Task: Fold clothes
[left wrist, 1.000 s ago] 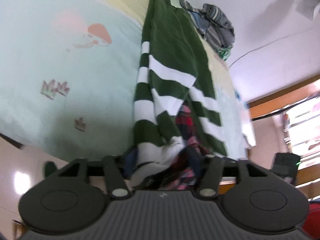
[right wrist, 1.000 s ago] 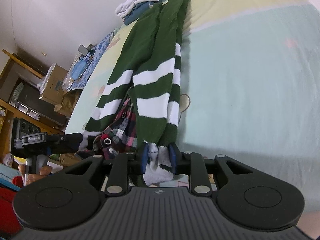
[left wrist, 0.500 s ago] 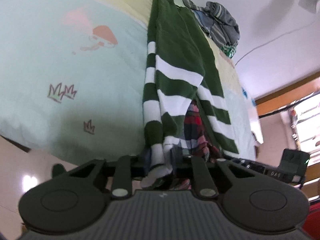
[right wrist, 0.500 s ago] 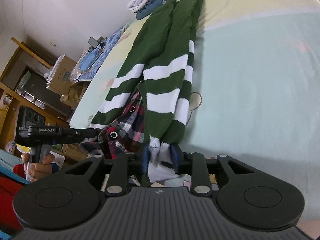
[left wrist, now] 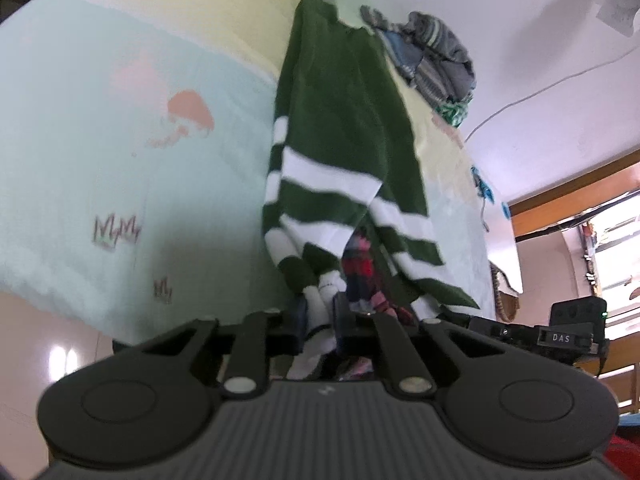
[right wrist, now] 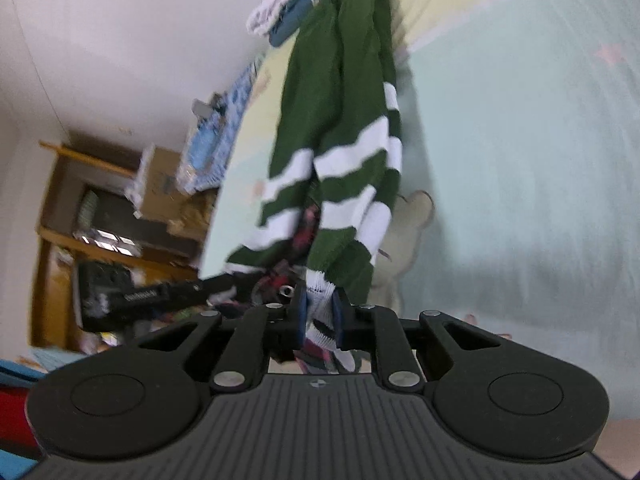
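Early in the fold, by the look of it. Green-and-white striped sweater (left wrist: 340,152) stretched lengthwise along the bed (left wrist: 100,160), far end up toward 12 o'clock beside other piled clothes (left wrist: 436,56), near end hauled off the mattress edge at 6 o'clock. Left tongs (left wrist: 320,320) closing, clamped on a white cuff or hem of the sweater; right tongs (right wrist: 320,312) likewise closing and pinched on another white ribbed edge. Sides already brought inward, so seemingly a long narrow strip; a red plaid garment (left wrist: 360,268) showing in the gap between the green panels, possibly underneath, though motion blur makes that hard to settle. Still left, as a judgement: carrying the held end up toward 12 o'clock to halve the length, flattening, then the plaid garment and the heap by the wall.
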Motion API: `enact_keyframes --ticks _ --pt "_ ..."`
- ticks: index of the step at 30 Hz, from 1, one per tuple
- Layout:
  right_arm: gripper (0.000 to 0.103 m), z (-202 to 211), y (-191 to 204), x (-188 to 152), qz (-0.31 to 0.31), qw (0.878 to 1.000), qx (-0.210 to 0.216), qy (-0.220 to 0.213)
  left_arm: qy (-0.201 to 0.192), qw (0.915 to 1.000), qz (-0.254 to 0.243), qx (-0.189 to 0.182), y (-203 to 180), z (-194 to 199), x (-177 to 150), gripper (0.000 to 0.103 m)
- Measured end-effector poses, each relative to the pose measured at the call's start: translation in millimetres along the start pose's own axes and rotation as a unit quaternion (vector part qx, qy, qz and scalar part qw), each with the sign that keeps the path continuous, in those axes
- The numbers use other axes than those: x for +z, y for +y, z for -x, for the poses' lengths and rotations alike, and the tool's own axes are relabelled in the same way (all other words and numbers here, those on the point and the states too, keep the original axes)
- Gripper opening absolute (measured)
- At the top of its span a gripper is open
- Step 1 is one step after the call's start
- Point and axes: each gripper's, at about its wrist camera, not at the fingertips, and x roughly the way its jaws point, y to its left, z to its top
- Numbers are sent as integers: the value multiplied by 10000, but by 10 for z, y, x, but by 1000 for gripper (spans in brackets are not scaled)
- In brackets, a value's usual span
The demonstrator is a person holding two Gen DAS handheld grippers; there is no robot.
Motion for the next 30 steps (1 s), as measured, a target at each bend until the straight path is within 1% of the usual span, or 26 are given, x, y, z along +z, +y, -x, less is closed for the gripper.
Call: enact_keyframes --ticks 4,7,10,11,14,16,19,21,22,24,25,27,28,30 --pt "14 30 6 85 -385 9983 360 -229 -101 9998 28 -197 -44 75 239 7" --pt "14 57 4 188 -687 9942 649 -507 -148 9991 123 -377 -52 86 437 7" --pt "14 66 0 341 -918 9892 821 -799 -179 9979 244 -567 -32 54 650 7" --pt "14 54 -15 397 -978 9877 844 -879 -195 9979 226 -571 -32 41 718 7" --pt "14 1 -71 570 -1141 9833 887 -1107 -239 9982 167 -523 -10 -45 930 7" --pt "14 -34 -109 685 -1248 9799 916 -1258 -257 9978 233 -562 44 -143 1072 7" --pt "14 -147 -214 879 -1401 9758 808 -1473 -270 9974 339 -568 135 -317 1284 7" --pt "14 -224 -303 997 -1506 9737 665 -1573 -267 9972 421 -556 208 -457 1423 6" --pt "14 -267 -345 1051 -1546 9730 614 -1599 -264 9967 492 -592 256 -523 1493 6" --pt "14 -363 -422 1146 -1594 9725 501 -1623 -306 9958 613 -609 344 -624 1622 2" --pt "14 -412 -456 1179 -1611 9727 421 -1616 -355 9952 651 -646 387 -662 1686 1" --pt "15 -497 -545 1212 -1799 9696 403 -1611 -456 9946 685 -633 456 -720 1801 1" --pt "16 -512 -566 1223 -1856 9683 430 -1615 -488 9948 656 -606 474 -735 1844 1" --pt "23 -493 -560 1244 -1860 9677 464 -1636 -463 9963 435 -570 451 -723 1880 2"
